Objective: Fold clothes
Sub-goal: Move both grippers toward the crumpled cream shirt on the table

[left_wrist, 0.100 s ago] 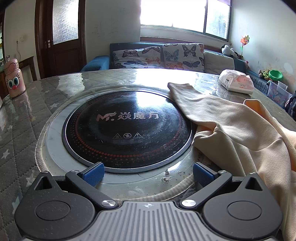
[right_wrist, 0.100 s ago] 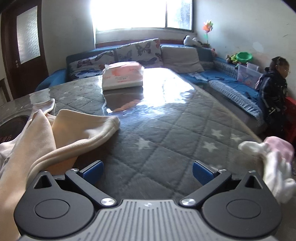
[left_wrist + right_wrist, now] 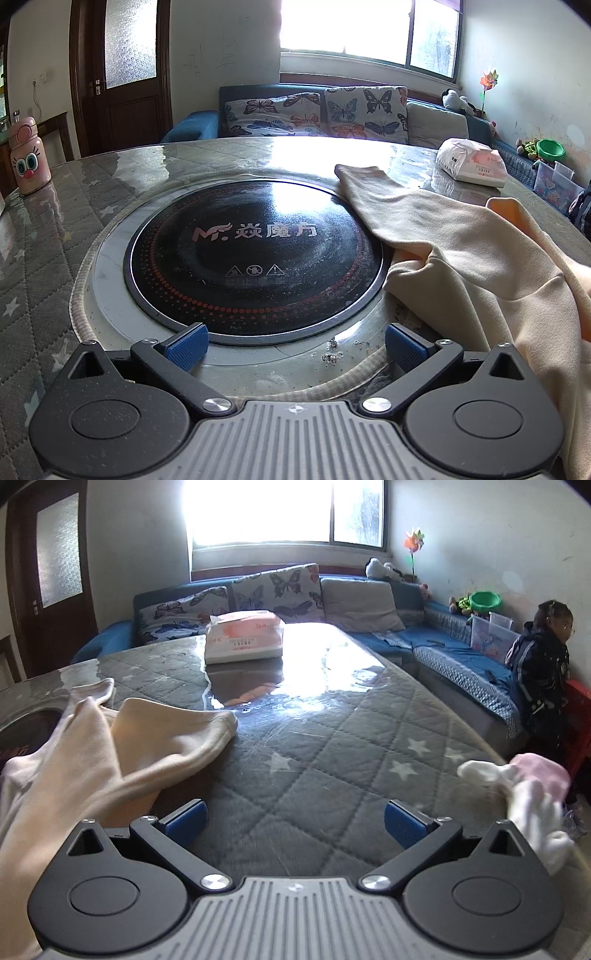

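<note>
A cream long-sleeved garment (image 3: pixel 480 258) lies rumpled on the round table, one sleeve stretched across the rim of the black induction hob (image 3: pixel 255 254). In the right wrist view the same garment (image 3: pixel 92 746) fills the left side, a sleeve end pointing right. My left gripper (image 3: pixel 295 345) is open above the hob's near edge, the garment just right of its right finger. My right gripper (image 3: pixel 295 821) is open over the quilted table cover (image 3: pixel 332 760), nothing between its fingers, the garment beside its left finger. A small white and pink garment (image 3: pixel 532 797) lies at the table's right edge.
A tissue pack (image 3: pixel 245 637) sits at the far side of the table. A pink cartoon bottle (image 3: pixel 27 157) stands at the far left. A blue sofa with butterfly cushions (image 3: pixel 314 110) runs behind. A person in a dark jacket (image 3: pixel 545 672) stands at the right.
</note>
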### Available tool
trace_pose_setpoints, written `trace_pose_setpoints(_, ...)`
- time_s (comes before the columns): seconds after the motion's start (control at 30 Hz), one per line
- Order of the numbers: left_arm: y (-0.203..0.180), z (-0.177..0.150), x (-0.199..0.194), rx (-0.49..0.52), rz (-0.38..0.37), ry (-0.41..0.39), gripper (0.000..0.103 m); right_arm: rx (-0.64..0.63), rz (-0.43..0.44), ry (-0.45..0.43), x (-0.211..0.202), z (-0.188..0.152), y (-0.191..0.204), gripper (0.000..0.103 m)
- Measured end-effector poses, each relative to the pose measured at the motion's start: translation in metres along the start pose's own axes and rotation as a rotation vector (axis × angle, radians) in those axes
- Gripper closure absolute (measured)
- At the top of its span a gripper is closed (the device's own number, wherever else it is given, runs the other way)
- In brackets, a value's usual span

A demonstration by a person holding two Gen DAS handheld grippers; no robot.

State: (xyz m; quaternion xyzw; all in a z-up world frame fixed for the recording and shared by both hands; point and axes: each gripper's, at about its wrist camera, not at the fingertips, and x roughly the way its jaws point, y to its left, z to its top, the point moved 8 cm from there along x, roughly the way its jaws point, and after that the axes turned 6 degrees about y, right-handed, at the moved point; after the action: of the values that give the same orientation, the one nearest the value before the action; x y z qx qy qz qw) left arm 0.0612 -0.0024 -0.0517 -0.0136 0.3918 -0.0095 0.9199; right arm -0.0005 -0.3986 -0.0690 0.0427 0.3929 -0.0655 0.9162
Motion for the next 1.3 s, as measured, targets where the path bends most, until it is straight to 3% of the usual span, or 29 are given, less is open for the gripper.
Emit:
trace_pose_setpoints(0.27, 0.002, 0.000, -0.001, 0.001, 0.000, 0.002, 0.000, -0.041, 0.086, -0.081, -0.032, -0.011, 0.013, 0.000)
trace_pose_setpoints(0.43, -0.001, -0.001, -0.001, 0.018, 0.010, 0.000, 0.000, -0.059, 0.133, -0.033, -0.053, -0.025, 0.028, 0.000)
trace_pose_setpoints(0.57, -0.013, 0.000, -0.010, 0.084, 0.021, -0.011, 0.000, -0.074, 0.142, -0.012, -0.052, -0.030, 0.035, 0.000)
trace_pose_setpoints(0.93, -0.033, 0.001, -0.032, 0.076, -0.038, 0.015, 0.000, -0.113, 0.148, 0.005, -0.060, -0.036, 0.050, 0.001)
trace_pose_setpoints(1.3, -0.042, -0.007, -0.042, 0.114, 0.003, 0.039, 0.000, -0.074, 0.132, 0.001, -0.073, -0.042, 0.055, 0.001)
